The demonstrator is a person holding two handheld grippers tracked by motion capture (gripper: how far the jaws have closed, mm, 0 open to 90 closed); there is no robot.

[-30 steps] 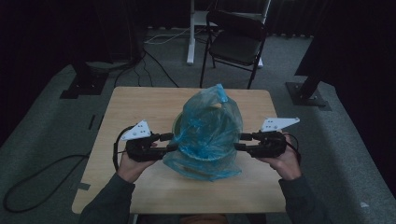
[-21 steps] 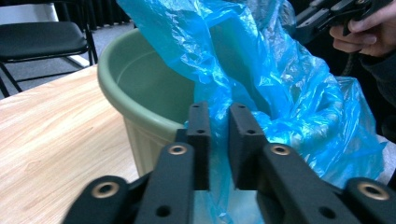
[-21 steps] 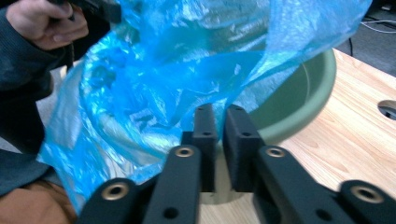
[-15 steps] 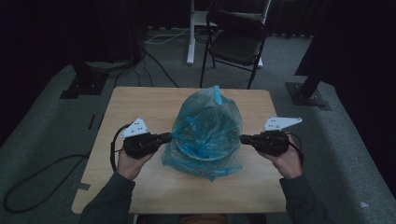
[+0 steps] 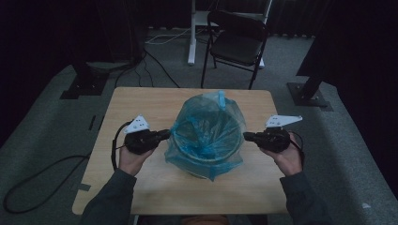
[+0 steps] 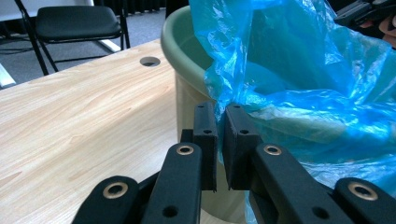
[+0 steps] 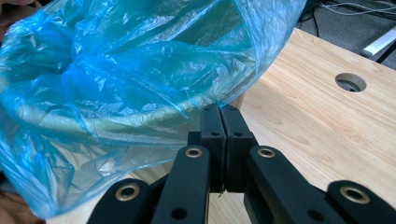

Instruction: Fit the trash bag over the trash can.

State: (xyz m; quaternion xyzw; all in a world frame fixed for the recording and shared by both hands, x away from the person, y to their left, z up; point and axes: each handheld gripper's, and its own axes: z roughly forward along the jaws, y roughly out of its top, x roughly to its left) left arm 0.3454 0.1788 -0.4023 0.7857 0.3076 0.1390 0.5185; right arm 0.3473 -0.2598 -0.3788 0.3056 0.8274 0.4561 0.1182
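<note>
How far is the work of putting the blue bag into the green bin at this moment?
Done: the blue bag already sits in the green bin, its mouth open. In hand: the left gripper and the right gripper are each shut on the bag's edge, on opposite sides. Left: the film drapes loosely over the rim, so it probably needs pulling down and smoothing.

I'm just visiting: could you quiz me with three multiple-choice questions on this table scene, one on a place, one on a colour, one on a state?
1. Where does the bin stand?
A. at the middle of the table
B. on the chair
C. on the floor

2. What colour is the bag?
A. black
B. blue
C. red

3. How are the two grippers?
A. both wide open
B. both shut on the bag
C. lying on the table

Answers: 1 A, the high view shows it mid-table. 2 B, clear blue film drapes the bin. 3 B, the left gripper and right gripper each pinch the film at opposite sides.
</note>
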